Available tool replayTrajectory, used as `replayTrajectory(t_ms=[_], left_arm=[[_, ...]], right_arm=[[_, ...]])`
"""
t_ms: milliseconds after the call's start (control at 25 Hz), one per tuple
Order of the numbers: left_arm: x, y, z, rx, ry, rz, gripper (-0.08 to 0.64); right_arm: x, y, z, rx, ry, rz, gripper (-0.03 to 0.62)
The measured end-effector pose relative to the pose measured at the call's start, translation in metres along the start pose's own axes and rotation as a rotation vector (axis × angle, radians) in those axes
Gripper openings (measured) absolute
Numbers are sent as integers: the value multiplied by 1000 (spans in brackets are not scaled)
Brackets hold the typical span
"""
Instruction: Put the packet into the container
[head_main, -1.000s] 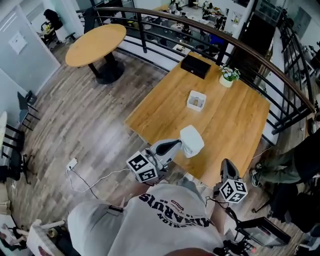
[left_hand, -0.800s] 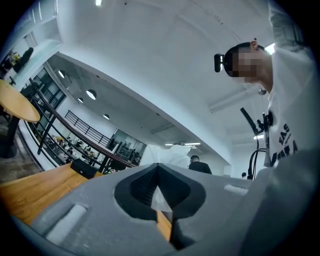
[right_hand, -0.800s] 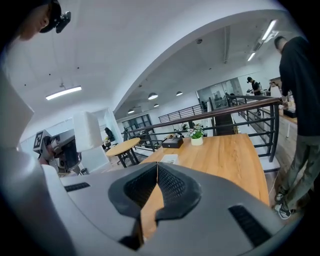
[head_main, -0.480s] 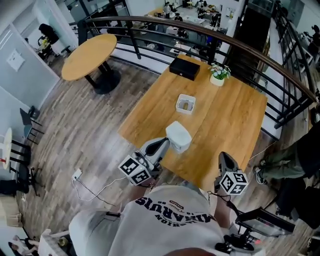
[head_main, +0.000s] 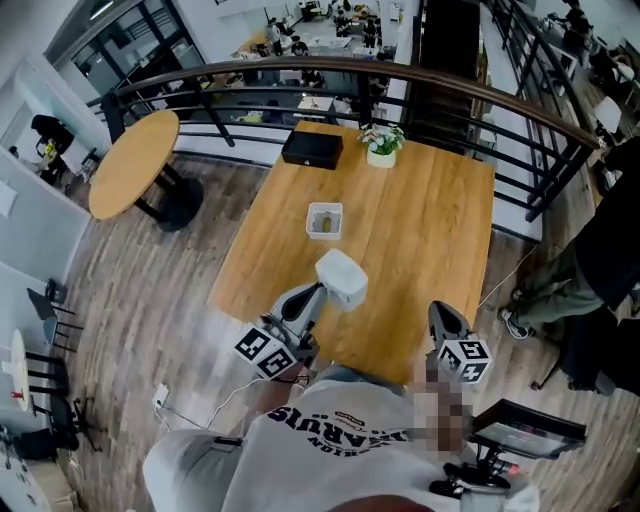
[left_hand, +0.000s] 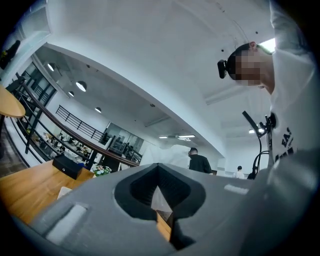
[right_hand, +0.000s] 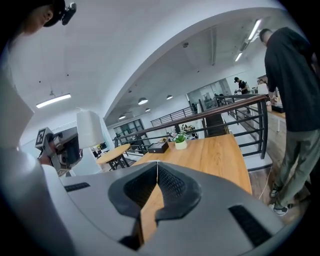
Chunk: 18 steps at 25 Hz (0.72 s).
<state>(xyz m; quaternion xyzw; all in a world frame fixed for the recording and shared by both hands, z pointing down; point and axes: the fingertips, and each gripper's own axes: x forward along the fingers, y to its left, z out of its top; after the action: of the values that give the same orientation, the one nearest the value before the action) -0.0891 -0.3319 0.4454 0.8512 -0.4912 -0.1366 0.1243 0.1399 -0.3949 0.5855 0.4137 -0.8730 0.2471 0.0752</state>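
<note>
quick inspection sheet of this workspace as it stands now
surface: rectangular wooden table
job's things: white packet held over the table's near edge; open white container mid-table, apart from the packet
clutter: black box and flower pot at far edge
grippers: left tongs shut on packet; right tongs shut, empty
cables: white cable with plug on floor
surroundings: round table, railing, person standing at right

In the left gripper view, the left gripper (left_hand: 158, 169) hides most of the packet (left_hand: 172, 154); only its white top and a sliver between the jaws show. In the head view, the container (head_main: 324, 206)'s contents are too small to tell. A bystander (head_main: 610, 230) is cut off at the right edge.
</note>
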Motion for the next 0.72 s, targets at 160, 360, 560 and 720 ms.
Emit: replayTrajectory(t_ms=[160, 360, 560, 720], left_arm=[[21, -6, 0, -9, 8, -55, 3], [38, -6, 6, -12, 9, -102, 3], [47, 0, 8, -24, 2, -120, 3], [49, 0, 2, 33, 55, -131, 3]], right_arm=[[-7, -9, 6, 2, -8, -38, 11], [-14, -6, 25, -3, -31, -68, 11], [-12, -4, 31, -12, -36, -74, 11], [-12, -6, 30, 9, -39, -95, 11]])
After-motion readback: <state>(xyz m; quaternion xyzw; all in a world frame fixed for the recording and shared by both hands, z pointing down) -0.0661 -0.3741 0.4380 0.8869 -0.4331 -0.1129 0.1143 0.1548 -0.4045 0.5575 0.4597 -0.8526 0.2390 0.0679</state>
